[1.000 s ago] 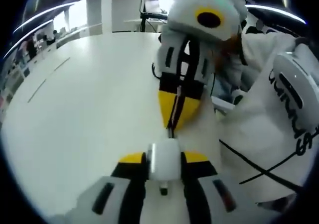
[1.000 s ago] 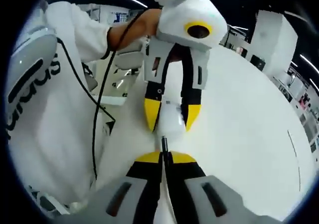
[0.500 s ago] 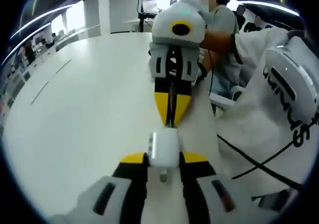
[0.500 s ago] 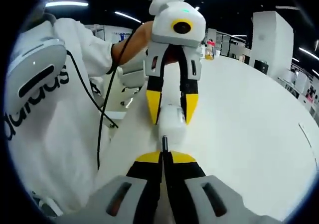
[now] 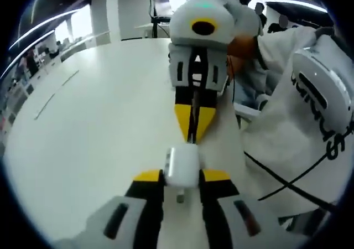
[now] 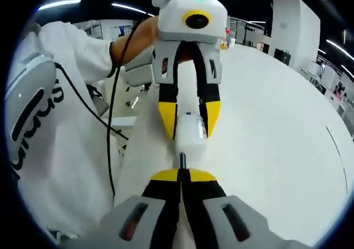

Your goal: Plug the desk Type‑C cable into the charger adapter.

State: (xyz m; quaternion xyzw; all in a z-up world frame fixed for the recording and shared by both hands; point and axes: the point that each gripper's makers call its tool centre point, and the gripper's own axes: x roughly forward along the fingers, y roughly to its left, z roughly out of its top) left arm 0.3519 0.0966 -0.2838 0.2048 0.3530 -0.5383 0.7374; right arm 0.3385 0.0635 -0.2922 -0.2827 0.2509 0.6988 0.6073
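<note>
Here, above the desk:
Left tongs [image 5: 181, 178]: clamped on the white charger adapter [image 5: 182, 166], held over the white desk [image 5: 94, 127].
Right tongs [image 6: 181, 175]: pressed together on the dark Type-C cable [image 6: 182, 161], whose plug tip touches the adapter's end face.
Alignment: both tongs face each other, tip to tip.
Person: white sleeve [image 6: 66, 52] beside them.

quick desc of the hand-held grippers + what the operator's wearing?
Each hand-held gripper, left and right, has a white and grey body, black fingers and yellow fingertips. The housing top shows a yellow ring and a small green light. The person wears a white top with black lettering; a thin black cable hangs across it.
</note>
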